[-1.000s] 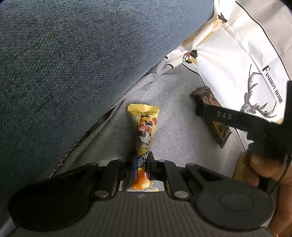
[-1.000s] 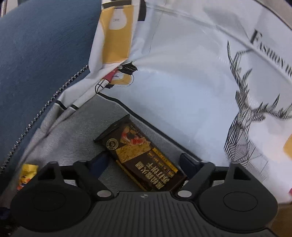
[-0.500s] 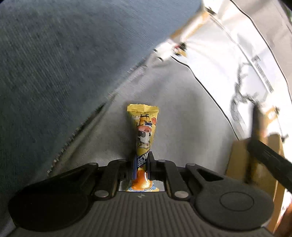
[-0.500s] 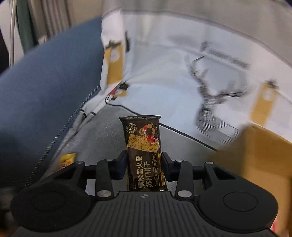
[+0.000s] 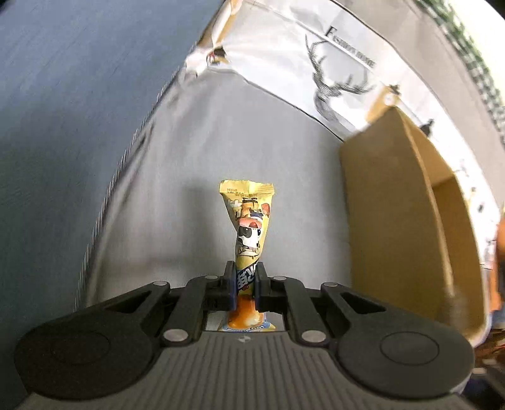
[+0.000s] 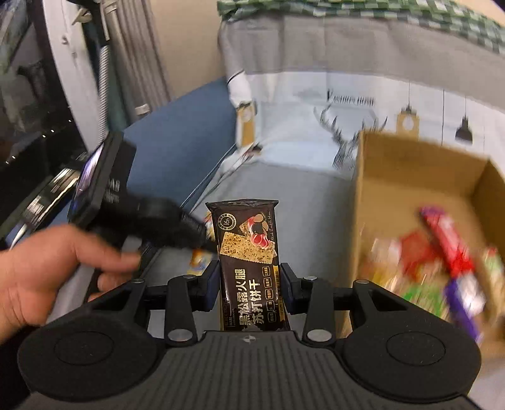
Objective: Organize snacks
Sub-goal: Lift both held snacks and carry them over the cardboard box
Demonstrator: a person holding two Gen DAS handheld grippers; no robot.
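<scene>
My left claw [image 5: 245, 285] is clamped tight on a yellow snack [image 5: 249, 227], gripping it low on the wrapper so that most of the packet stands up past the fingers [image 5: 228, 277]. It hangs over the grey cover [image 5: 221, 151], with the blue cushion [image 5: 69, 126] to the left along a zip seam and the box [image 5: 394, 205] to the right. Behind both lies white cloth [image 5: 284, 56] printed with a deer and lettering.

My right claw [image 6: 249, 285] is clamped on a black cracker bar [image 6: 249, 261], one pad against each long edge, the bar pointing away from me with its printed face up. The open box [image 6: 416, 164] sits just to the right of it, and inside I can make out several snacks [image 6: 442, 261], red, green and purple, too blurred to tell apart. To the left in this view my left hand [image 6: 47, 271] grips the other tool [image 6: 132, 205], whose tip passes behind the bar; a bit of the yellow wrapper shows below it. Further back there is the blue cushion, the printed cloth and a green checked cloth [image 6: 378, 9] at the top edge
</scene>
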